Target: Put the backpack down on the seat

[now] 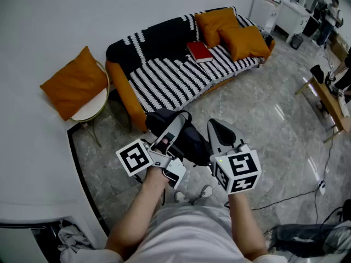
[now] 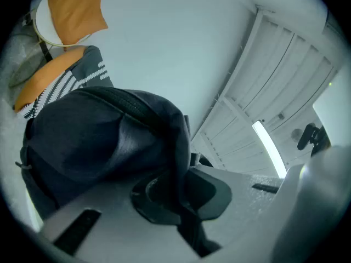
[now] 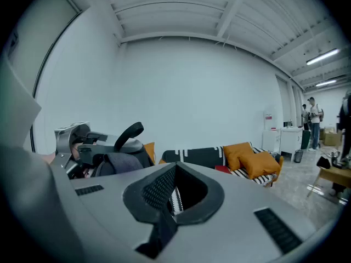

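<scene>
left gripper clamped on backpack, right gripper closed, empty; sofa ahead

Person: pale grey short-sleeved T-shirt, lower centre of frame; pale shoes just above it. Left gripper, centre: light grey body, dark jaws, left cube bearing black-and-white square markers. Right gripper: same grey build, right cube likewise marked, small green light on its left face.

Black backpack aloft, before striped seat
</scene>
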